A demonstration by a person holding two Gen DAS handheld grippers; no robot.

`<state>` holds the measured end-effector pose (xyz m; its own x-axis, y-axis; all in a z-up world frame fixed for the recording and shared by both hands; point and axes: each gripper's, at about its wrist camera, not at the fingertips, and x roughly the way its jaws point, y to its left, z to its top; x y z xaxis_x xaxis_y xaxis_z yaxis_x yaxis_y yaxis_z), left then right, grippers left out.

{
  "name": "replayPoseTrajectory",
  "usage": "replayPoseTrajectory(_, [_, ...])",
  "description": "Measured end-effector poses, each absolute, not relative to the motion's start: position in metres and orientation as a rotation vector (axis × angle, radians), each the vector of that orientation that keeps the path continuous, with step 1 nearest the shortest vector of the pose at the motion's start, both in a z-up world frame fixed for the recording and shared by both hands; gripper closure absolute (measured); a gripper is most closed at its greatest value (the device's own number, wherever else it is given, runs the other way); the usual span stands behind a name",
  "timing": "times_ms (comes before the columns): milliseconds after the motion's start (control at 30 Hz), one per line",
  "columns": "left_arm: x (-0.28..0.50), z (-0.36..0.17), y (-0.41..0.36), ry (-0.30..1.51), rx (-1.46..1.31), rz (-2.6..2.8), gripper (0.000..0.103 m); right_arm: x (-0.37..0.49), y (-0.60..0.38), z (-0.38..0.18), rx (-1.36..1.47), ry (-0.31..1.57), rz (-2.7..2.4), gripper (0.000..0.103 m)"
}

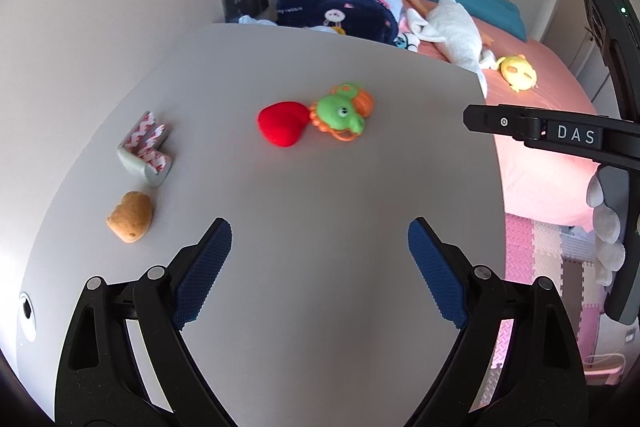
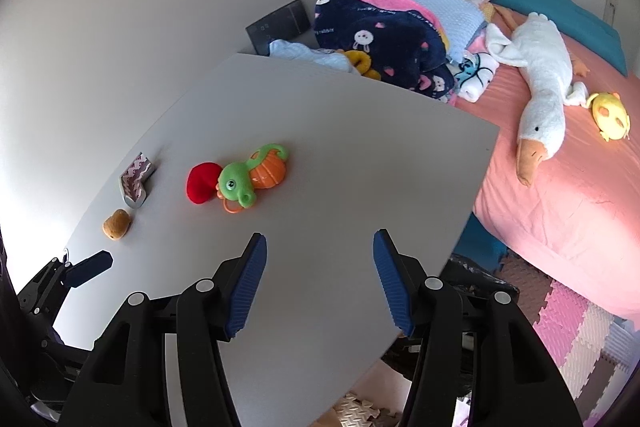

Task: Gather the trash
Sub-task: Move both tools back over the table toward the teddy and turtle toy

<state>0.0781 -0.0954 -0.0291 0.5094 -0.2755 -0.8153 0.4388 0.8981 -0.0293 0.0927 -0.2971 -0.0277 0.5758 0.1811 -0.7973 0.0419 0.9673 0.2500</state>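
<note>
On the grey table [image 1: 320,155] lie a red heart plush [image 1: 282,123], a green and orange toy animal [image 1: 344,111] touching it, a grey corner guard with red-printed tape strips [image 1: 146,151] and a brown lump [image 1: 130,217]. My left gripper [image 1: 320,227] hovers over the table's near part, open wide, with nothing between its blue pads. The right gripper [image 2: 320,235] hangs over the near right corner, open less wide and also empty. From the right wrist view the heart [image 2: 202,183], toy [image 2: 250,177], corner guard [image 2: 136,181] and lump [image 2: 116,224] sit far left of its fingers.
A bed with a pink sheet [image 2: 560,211] flanks the table's right side, carrying a white goose plush [image 2: 540,95], a yellow plush [image 2: 612,117] and piled blankets [image 2: 384,39]. Pink foam mats [image 2: 572,327] cover the floor. Something dark and crinkled [image 2: 476,273] sits under the table's right corner.
</note>
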Motion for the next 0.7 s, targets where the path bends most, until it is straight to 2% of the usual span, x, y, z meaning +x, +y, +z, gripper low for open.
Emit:
replayPoseTrajectory(433, [0.102,-0.041,-0.020,0.953,0.113,-0.275,0.016,0.135,-0.241,-0.047,0.269,1.003,0.090,0.042])
replayPoseTrajectory(700, [0.119,-0.054,0.001,0.974,0.106,-0.233,0.016,0.159,-0.224,-0.061,0.275,1.022,0.054,0.042])
